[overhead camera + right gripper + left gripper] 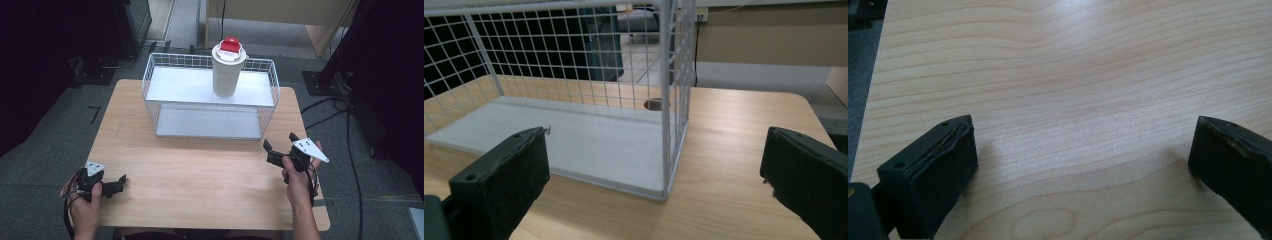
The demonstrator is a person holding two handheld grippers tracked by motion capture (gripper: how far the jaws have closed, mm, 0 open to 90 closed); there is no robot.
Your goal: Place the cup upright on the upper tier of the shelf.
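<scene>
A white wire rack (148,82) with two white shelves stands at the far middle of the wooden table (200,170). On its upper shelf a white cup (225,77) with a red-topped lid stands upright. My left gripper (120,184) rests low at the table's near left, open, with bare wood (1073,75) between its jaws. My right gripper (280,141) hovers open at the right, just in front of the rack's right front corner. In the right gripper view, my right gripper (655,135) faces the rack's corner post (667,100) and lower shelf (574,145).
Black cables (350,150) trail over the grey floor right of the table. Dark stands (340,55) and a wooden cabinet (300,15) sit behind. A round hole (654,104) in the tabletop lies behind the rack.
</scene>
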